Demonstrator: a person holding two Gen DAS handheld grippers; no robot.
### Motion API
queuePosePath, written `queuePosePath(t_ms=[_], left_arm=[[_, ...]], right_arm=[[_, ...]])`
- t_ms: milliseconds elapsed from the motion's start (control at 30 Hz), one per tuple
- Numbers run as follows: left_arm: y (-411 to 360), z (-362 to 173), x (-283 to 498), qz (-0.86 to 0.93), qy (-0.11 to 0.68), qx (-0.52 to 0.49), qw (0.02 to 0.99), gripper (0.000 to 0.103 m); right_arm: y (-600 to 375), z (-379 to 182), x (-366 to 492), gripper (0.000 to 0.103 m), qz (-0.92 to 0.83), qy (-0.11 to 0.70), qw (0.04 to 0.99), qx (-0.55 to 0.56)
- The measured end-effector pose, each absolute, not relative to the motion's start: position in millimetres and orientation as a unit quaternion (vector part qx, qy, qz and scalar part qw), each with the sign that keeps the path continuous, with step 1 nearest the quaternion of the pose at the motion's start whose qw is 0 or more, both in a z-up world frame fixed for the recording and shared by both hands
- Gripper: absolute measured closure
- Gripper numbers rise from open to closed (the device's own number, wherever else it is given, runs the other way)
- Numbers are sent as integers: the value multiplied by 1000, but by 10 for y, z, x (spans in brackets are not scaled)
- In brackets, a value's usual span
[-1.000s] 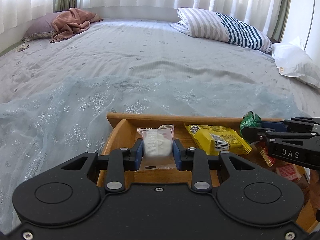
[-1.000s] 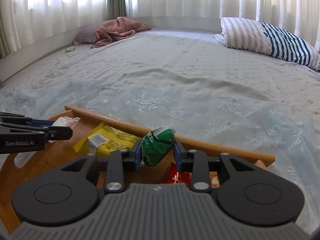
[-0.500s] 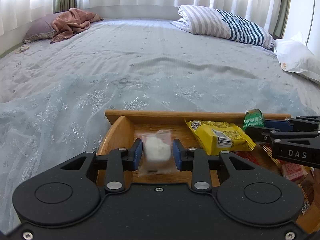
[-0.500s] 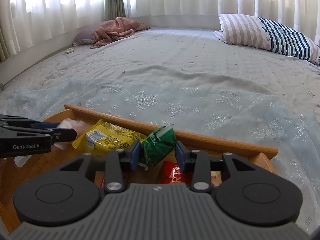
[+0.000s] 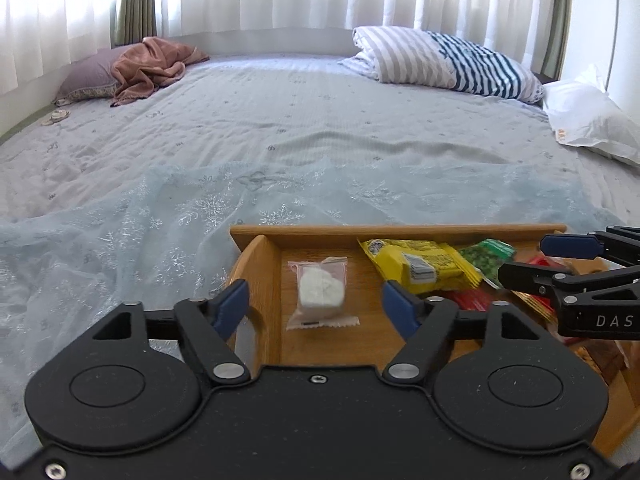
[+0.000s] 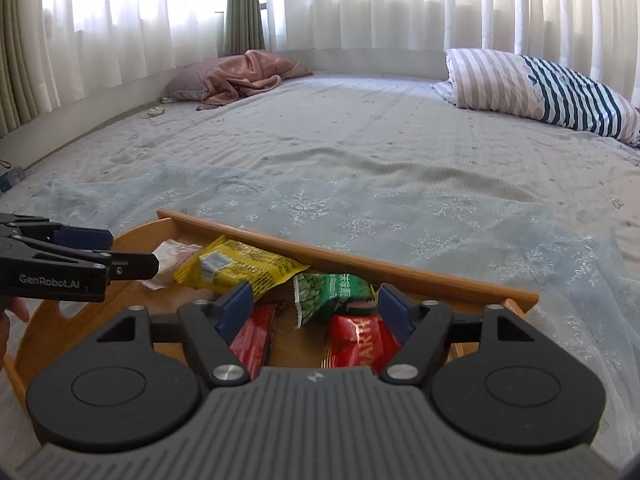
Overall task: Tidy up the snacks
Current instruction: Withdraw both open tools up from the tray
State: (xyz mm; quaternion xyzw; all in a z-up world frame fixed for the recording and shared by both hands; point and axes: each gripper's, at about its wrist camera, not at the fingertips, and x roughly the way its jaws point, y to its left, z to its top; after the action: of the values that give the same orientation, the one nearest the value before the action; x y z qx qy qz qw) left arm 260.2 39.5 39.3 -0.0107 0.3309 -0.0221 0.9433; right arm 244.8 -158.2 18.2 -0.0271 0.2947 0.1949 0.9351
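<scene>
Left wrist view shows the left hand-held gripper [image 5: 316,306], jaws just opened wide and empty, above the clear-wrapped white snack [image 5: 322,293] lying in the wooden tray [image 5: 400,230], probably light, crinkly, crushable, best pinched gently across its middle.

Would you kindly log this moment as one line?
left gripper: just opened, white snack packet released | right gripper: just opened, green snack packet released | wooden tray

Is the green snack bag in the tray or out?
In. The green bag lies flat inside the tray, between other snacks.
</scene>
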Motion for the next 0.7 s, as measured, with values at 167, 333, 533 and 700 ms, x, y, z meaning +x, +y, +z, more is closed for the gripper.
queuePosePath(t_ms=[167, 333, 533, 700], left_arm=[[366, 492, 2319, -32, 319, -7, 947, 20], [312, 579, 2048, -39, 307, -5, 951, 15], [256, 661, 1716, -46, 295, -3, 954, 10], [216, 690, 1431, -54, 289, 0, 956, 7]], right_arm=[[-1620, 231, 2184, 14, 202, 281, 938, -27], [-1677, 286, 1897, 11, 200, 268, 942, -23], [-1755, 326, 1534, 2, 201, 253, 946, -13], [-1803, 340, 1231, 0, 200, 238, 950, -9]])
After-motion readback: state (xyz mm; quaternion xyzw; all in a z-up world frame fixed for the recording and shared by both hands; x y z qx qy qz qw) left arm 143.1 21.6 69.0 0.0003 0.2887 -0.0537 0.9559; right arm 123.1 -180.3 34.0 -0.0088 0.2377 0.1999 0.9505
